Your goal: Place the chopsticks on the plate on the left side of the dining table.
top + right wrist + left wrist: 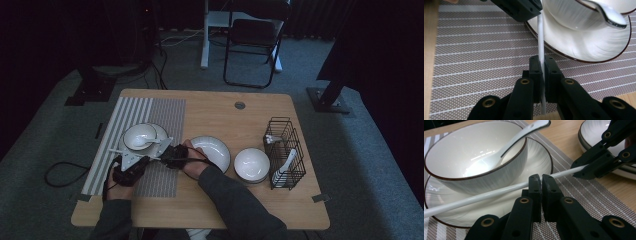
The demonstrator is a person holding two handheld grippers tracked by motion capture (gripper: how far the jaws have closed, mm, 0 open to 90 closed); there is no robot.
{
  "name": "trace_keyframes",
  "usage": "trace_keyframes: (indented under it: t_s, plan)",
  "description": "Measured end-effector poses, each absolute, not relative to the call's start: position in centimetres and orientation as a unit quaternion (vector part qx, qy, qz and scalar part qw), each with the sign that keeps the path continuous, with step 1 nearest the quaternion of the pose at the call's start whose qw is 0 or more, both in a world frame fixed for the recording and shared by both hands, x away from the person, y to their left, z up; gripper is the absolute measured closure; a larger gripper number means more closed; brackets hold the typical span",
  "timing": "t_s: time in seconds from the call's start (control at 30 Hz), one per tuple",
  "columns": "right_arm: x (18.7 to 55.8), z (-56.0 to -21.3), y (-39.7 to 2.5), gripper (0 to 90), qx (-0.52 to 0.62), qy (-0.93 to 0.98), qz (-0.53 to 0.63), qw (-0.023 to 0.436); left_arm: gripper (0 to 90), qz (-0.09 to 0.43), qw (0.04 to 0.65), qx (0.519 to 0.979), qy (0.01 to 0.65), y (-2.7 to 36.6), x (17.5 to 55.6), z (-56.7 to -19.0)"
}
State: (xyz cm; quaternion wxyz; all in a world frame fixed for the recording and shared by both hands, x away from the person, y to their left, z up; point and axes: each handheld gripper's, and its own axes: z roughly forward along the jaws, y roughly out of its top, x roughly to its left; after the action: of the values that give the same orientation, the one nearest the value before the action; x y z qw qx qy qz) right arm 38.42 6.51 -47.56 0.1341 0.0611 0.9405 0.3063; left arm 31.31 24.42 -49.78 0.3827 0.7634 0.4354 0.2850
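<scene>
While both tongs, left and right, clench one white chopstick beside the bowl, its placement is pending; bowl and spoon look set.

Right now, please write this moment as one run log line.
left gripper: shut on chopstick | right gripper: shut on chopstick | bowl: holds spoon, on plate
</scene>
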Motion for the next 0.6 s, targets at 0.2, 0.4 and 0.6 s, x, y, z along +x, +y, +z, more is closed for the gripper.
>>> trace_keyframes:
  t_s: [0.2, 0.4, 0.6]
  plan:
    - [38.8, -47.9, 6.8, 85.9, 0.062, 0.942, 0.302, 0.133, 86.8, 0.278, 0.385, 0.764, 0.438, 24.2, 31.6, -50.0]
    - [38.8, -47.9, 6.7, 81.2, 0.066, 0.940, 0.304, 0.139, 86.7, 0.276, 0.381, 0.767, 0.436, 24.0, 31.7, -50.1]
    - [38.5, -47.1, 5.4, 75.2, 0.072, 0.939, 0.305, 0.143, 86.7, 0.275, 0.381, 0.764, 0.441, 24.1, 31.8, -50.2]
